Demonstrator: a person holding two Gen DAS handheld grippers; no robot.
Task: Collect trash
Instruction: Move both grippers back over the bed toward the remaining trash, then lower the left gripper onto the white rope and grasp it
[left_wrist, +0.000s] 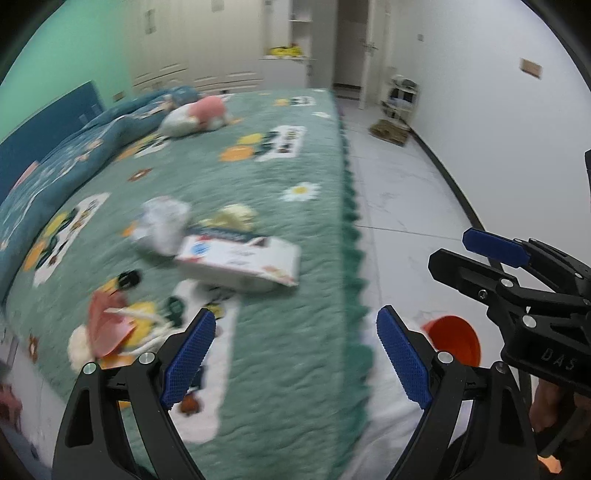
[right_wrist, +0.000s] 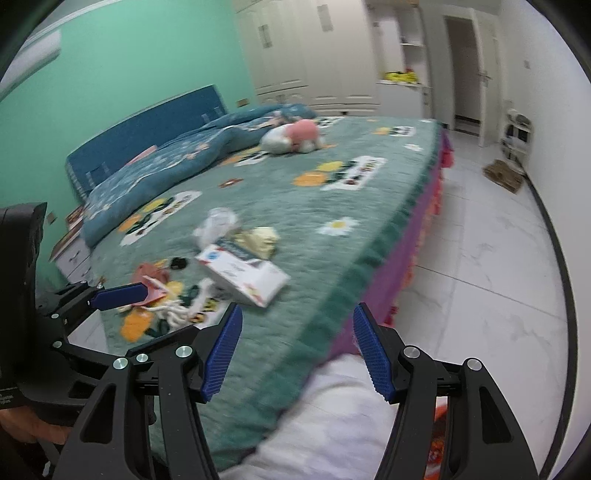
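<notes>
Trash lies in a loose heap on the green bedspread: a flattened white carton, a crumpled white wrapper, a yellowish wad and a pink scrap. My left gripper is open and empty, held over the bed's near edge, short of the heap. My right gripper is also open with nothing between its blue pads, above the same edge. An orange bin stands on the floor just beyond the left gripper's right finger.
A pink and white plush toy and a rumpled blue duvet lie farther up the bed. White tiled floor runs along the bed's right side to a doorway and a small shelf rack. Something white fills the bottom foreground.
</notes>
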